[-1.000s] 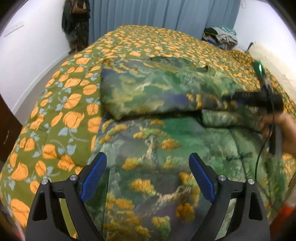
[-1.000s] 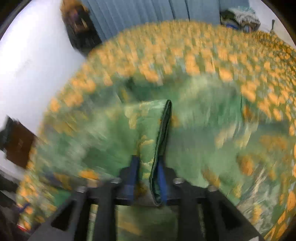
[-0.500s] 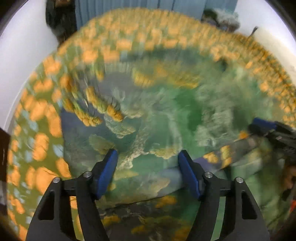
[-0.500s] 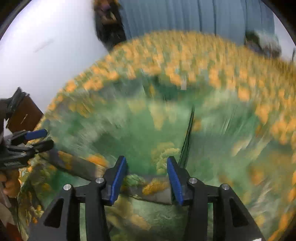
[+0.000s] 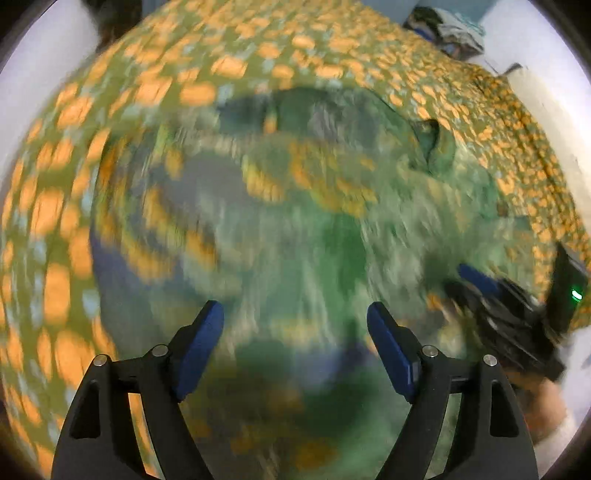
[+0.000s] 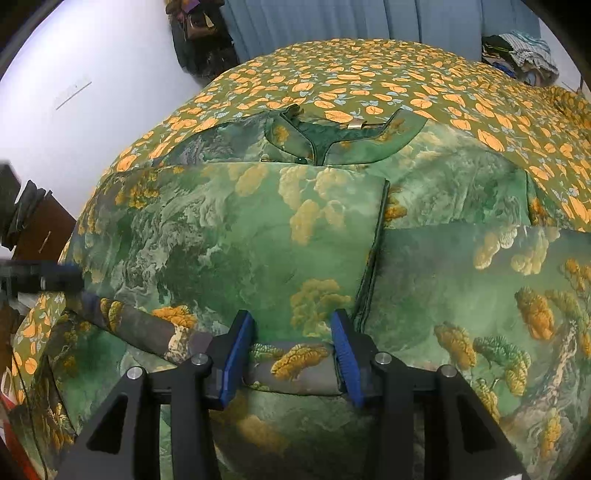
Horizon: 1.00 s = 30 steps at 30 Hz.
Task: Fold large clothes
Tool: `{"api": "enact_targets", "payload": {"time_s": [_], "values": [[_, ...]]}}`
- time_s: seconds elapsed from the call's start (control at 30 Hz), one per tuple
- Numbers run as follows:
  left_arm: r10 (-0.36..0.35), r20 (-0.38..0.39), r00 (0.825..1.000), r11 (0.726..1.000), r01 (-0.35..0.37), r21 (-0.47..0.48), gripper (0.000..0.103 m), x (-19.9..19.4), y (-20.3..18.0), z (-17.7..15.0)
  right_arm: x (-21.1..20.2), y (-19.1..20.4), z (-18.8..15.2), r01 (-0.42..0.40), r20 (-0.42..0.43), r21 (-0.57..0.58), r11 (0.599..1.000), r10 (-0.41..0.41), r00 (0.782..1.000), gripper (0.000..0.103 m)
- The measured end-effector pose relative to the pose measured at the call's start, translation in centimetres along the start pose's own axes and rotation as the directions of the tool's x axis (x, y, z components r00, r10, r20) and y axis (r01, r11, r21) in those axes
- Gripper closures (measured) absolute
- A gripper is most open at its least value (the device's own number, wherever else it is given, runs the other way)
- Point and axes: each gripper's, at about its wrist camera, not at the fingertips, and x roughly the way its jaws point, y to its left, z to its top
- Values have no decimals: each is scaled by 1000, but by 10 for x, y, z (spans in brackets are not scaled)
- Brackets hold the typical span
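A large green garment (image 6: pixel 258 229) with a tree-and-cloud print lies spread on the bed, its collar (image 6: pixel 332 136) at the far end. Its lower part is doubled up over the body. My right gripper (image 6: pixel 291 325) is shut on the thick fold (image 6: pixel 295 365), which fills the gap between its blue pads. The fold runs left as a raised ridge toward my left gripper (image 6: pixel 55 277). In the blurred left wrist view, my left gripper (image 5: pixel 295 332) hangs over the garment (image 5: pixel 314 221) with wide jaws that are opening and grip nothing. My right gripper (image 5: pixel 465 280) shows at its right.
An olive bedspread (image 6: pixel 369 81) with orange leaves covers the bed. A pile of clothes (image 6: pixel 524 48) sits at the far right corner, before blue curtains (image 6: pixel 332 22). Dark things (image 6: pixel 199 33) hang on the white wall, and brown furniture (image 6: pixel 40 229) stands left of the bed.
My left gripper swung from the garment's lower part up over the folded part, its jaws narrowing, then widening. The right gripper's jaws now stand wider on a thicker fold, and its view has steadied.
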Motion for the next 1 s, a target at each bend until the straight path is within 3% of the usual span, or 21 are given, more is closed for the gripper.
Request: {"api": "enact_targets", "payload": {"time_s": [0.1,0.27,0.33,0.47,0.7,0.83,0.97,1.0], "values": [[27,-3,1000,1000,-27,-10,23,33,7,19,-1,1,-1,0,6,3,1000,0,1000,59],[94,159,983,996,-91,-23,21,25,3,59,-1,1,-2,-7,17,12,1000,6,1000,59],[98,157,983,995,-93,-35,19,33,9,61,-1,0,-3,-10,22,15,1000,9,1000,59],[99,135,986,995,-101,8,18,48,10,35,-1,0,-4,-11,30,16,1000,10,999,59],[91,133,987,988,-106,115,16,15,-1,-30,0,3,-5,3,33,4,1000,-3,999,59],[66,94,993,990,-77,120,16,1,-4,-61,0,6,-3,22,22,-7,1000,-22,1000,59],[132,96,987,974,-147,175,14,-21,-19,-90,-8,9,-3,52,8,9,999,-52,999,56],[117,90,989,976,-131,174,14,-27,-20,-96,-16,11,-4,75,6,26,997,-75,997,56]]}}
